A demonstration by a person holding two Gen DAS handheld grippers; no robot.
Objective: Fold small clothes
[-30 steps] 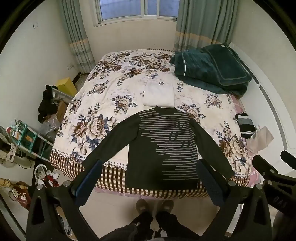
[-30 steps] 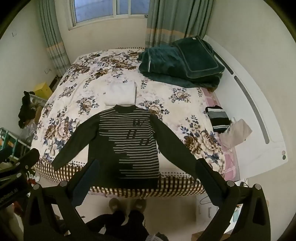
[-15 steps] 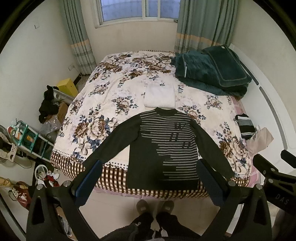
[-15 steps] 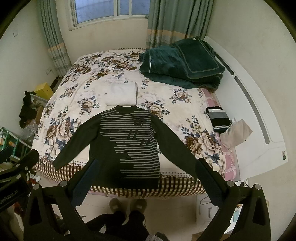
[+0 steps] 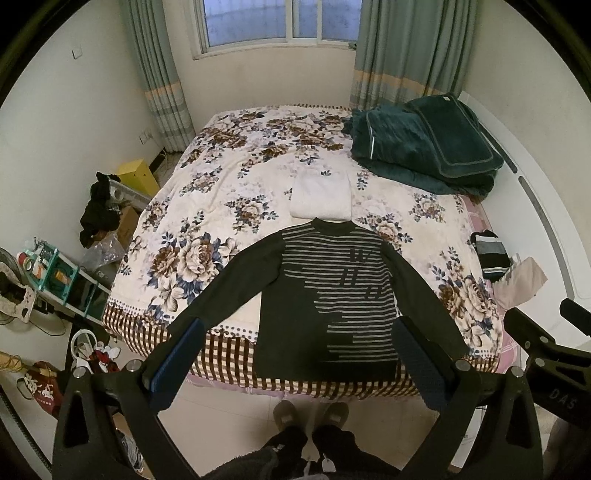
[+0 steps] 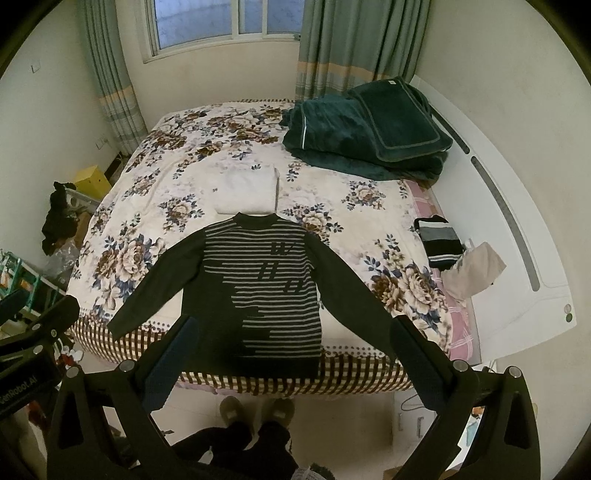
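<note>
Item: dark striped sweater (image 5: 332, 291), spread flat, front up, at the near edge of the bed (image 5: 236, 177), hem over the checked border.
Left tool (image 5: 297, 363) and right tool (image 6: 288, 360): jaws wide apart, holding nothing, well above the garment.
Handling, by judgement: take a sleeve at its cuff, lay it across the chest, keep the body unwrinkled.
Left view only: red bag (image 5: 44, 387) on the floor.
Right view only: headboard's near end (image 6: 554, 295).

A green blanket (image 5: 424, 147) lies folded on the floral bed (image 5: 229, 206), curtains (image 5: 402, 48) flanking the window (image 5: 280, 18)
</note>
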